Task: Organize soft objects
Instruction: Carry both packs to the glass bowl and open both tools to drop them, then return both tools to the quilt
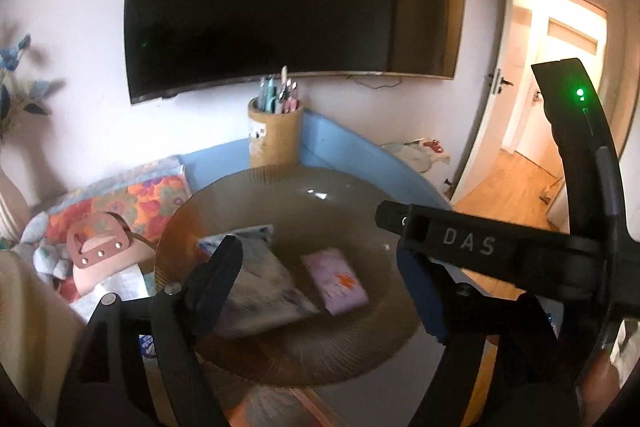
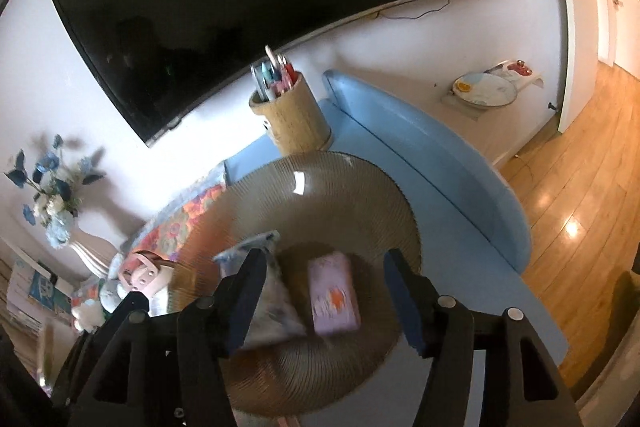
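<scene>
Both grippers' jaws stand wide and hold nothing, poised over the bowl (image 1: 372,343) with two soft packs inside.

The left gripper (image 1: 320,283) hangs above the bowl's near rim, and the other tool's black body crosses in front of it on the bowl's right side. The right gripper (image 2: 324,295) hangs over the bowl's middle. In the bowl lie a white-and-blue pouch (image 2: 276,307) on the left and a pink pack (image 2: 334,301) on the right, close together; whether they touch cannot be told. The pouch's edge runs behind each gripper's left finger. The bowl rests on a blue table (image 2: 460,227). Behind the bowl stands a pen cup (image 2: 294,119). Left of the bowl lie a floral cloth (image 1: 132,203), a pink belt (image 1: 100,247) and a grey plush toy (image 1: 44,251).
</scene>
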A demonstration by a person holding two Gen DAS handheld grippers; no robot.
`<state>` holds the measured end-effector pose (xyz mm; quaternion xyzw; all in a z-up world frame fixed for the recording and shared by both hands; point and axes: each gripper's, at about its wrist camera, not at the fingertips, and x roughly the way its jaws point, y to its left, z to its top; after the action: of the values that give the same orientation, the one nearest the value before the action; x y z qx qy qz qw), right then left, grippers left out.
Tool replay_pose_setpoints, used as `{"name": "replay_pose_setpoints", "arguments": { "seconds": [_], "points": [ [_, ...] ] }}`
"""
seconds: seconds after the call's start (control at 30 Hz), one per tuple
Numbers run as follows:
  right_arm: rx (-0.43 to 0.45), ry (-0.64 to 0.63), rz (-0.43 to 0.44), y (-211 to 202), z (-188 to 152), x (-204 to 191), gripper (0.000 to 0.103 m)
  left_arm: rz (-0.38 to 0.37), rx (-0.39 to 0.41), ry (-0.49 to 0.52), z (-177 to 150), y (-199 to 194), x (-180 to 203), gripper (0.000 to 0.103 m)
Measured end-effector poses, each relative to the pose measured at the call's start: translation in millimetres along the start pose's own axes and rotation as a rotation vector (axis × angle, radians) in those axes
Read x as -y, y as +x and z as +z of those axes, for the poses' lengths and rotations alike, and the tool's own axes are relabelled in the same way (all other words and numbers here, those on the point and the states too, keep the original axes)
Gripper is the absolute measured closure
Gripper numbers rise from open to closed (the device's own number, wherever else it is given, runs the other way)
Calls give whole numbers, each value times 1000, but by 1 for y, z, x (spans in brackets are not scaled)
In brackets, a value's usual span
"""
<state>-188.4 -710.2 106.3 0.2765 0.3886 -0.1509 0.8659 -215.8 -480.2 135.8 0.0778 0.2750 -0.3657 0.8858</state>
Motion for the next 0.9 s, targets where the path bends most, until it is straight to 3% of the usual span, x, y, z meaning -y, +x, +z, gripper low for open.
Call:
{"name": "replay_pose_setpoints", "arguments": {
  "seconds": [0.17, 0.37, 0.47, 0.53, 0.67, 0.83, 0.9],
  "points": [
    [59, 2, 18, -37, -8, 1, 44, -11, 53, 53, -5, -32, 14, 20],
    [127, -49, 27, -94, -36, -15, 42, -126, 51, 84, -18, -93, 8, 20],
    [128, -123, 19, -118, -61, -32, 34, -187, 30, 82, -25, -125, -13, 20],
    [113, -199, 25, -128, -80, -48, 23, -191, 25, 63, -30, -149, -39, 20],
    [87, -354, 55, -136, -115, -86, 23, -97, 33, 5, -39, -192, -106, 20],
    [34, -568, 167, -131, -153, -155, 23, 125, 58, -100, -50, -255, -212, 19],
    [11, -644, 219, -125, -168, -187, 23, 220, 80, -174, -51, -283, -258, 13]
  ]
}}
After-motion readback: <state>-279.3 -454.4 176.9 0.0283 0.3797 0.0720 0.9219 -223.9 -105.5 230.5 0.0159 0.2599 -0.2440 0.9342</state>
